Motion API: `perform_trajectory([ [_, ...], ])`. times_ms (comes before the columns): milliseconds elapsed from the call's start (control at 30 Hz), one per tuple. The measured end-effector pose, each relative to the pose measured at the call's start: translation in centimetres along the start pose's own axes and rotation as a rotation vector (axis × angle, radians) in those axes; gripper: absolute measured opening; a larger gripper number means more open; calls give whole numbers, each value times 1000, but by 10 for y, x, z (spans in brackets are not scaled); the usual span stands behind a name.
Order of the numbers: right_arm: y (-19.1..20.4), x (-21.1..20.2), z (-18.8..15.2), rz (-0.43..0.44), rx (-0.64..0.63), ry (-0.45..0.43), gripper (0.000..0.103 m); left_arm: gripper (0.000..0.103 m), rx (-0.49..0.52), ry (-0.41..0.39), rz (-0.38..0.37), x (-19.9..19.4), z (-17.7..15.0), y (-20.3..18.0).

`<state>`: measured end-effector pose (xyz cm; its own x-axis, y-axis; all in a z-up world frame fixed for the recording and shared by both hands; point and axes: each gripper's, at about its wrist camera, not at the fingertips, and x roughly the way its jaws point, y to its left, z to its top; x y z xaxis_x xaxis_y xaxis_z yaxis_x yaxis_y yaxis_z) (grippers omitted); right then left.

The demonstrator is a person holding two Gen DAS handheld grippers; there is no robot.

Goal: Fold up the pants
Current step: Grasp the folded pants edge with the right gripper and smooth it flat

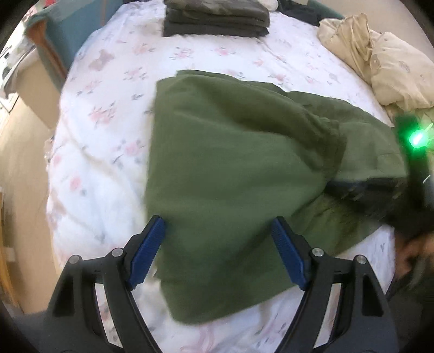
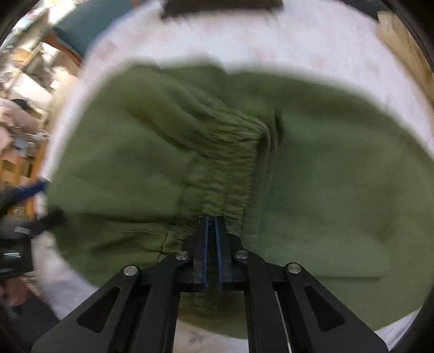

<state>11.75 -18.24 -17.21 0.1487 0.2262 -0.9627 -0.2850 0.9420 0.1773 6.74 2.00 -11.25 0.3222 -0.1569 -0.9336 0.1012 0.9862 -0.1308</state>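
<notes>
While spread on the floral bed sheet (image 1: 103,141), green pants (image 1: 230,168) lie partly doubled over, elastic waistband (image 2: 230,163) uppermost. R gripper (image 2: 212,225) is clamped on waistband fabric; L gripper (image 1: 218,230) hangs above pants w/ jaws apart, nothing between. Folded dark clothes (image 1: 217,19) & cream bedding (image 1: 379,59) sit at far edge.

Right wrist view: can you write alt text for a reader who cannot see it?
The right tool is shut on the gathered waistband of green pants, which lie partly folded on a white floral bedsheet. The picture is motion-blurred; the left tool shows at the left edge.
</notes>
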Motion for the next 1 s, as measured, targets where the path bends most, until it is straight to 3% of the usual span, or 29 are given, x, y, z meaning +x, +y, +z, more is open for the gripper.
perform_trajectory([
  [100,12,-5,4,-56,-42,-16,7,78,15,-35,2,4,16,-14],
  [167,4,-33,0,38,18,-81,10,78,23,-78,-1,3,20,-11],
  [267,-48,-83,-23,103,268,-239,14,79,-13,-147,50,1,28,-1],
  [300,-71,-95,-36,111,388,-273,24,79,-40,-146,65,12,32,-2],
  [333,-92,-101,-48,128,478,-300,47,79,-64,-141,72,16,29,0],
  [400,-137,-113,-81,103,687,-349,74,79,-138,-113,83,27,28,7],
  [467,-179,-117,-112,52,881,-369,74,79,-176,-95,88,32,26,10],
  [533,-215,-112,-152,51,1118,-355,74,79,-174,-69,104,41,26,9],
  [600,-234,-98,-182,83,1273,-340,74,79,-179,-58,106,44,25,9],
  [767,-271,-93,-189,76,1345,-436,73,85,-163,9,126,63,22,9],
  [833,-294,-99,-187,28,1392,-512,73,86,-147,34,132,71,18,12],
  [1000,-355,-120,-183,-96,1419,-591,72,87,-167,24,103,70,15,19],
])
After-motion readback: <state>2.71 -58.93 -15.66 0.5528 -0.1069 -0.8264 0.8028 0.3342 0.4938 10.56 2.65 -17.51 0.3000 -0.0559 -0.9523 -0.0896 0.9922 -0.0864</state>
